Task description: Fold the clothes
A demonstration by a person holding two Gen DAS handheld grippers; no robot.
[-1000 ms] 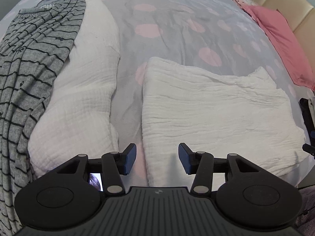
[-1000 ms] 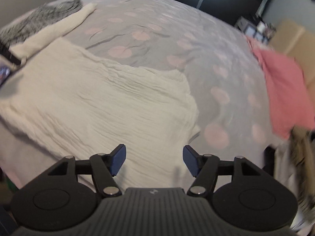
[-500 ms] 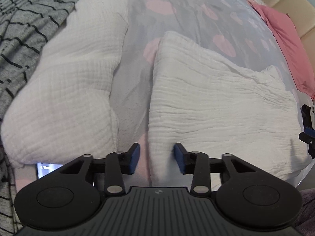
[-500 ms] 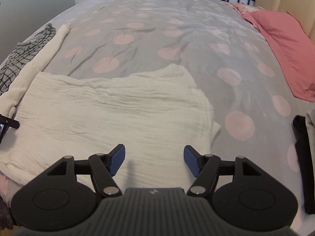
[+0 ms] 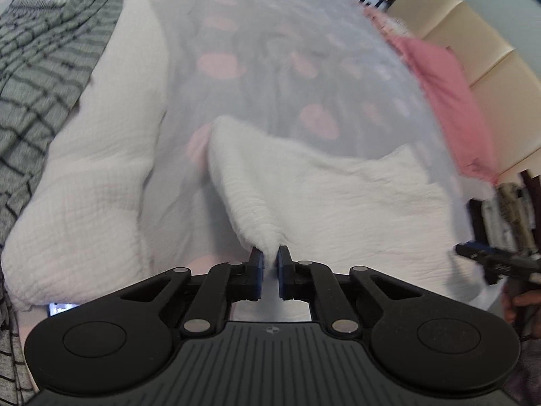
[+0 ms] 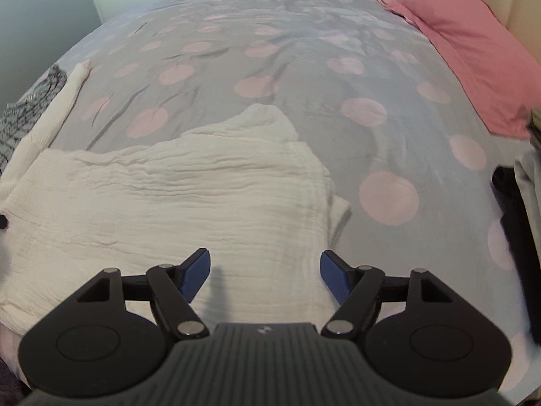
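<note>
A white crinkled cloth (image 5: 338,203) lies partly folded on the grey bed with pink dots (image 5: 257,27). My left gripper (image 5: 269,260) is shut on the cloth's near left corner and lifts it into a peak. The same cloth (image 6: 175,199) fills the near left of the right wrist view. My right gripper (image 6: 265,269) is open and empty just above the cloth's near right edge. The right gripper also shows at the right edge of the left wrist view (image 5: 497,264).
A second white cloth (image 5: 101,155) and a grey striped garment (image 5: 37,67) lie at the left. A pink pillow (image 6: 473,54) and a beige headboard (image 5: 466,40) are at the far right. Dark clothing (image 6: 517,237) sits at the bed's right edge.
My left gripper has closed on the cloth's near left corner and raised it. My right gripper has stayed open and moved a little closer over the cloth's right edge.
</note>
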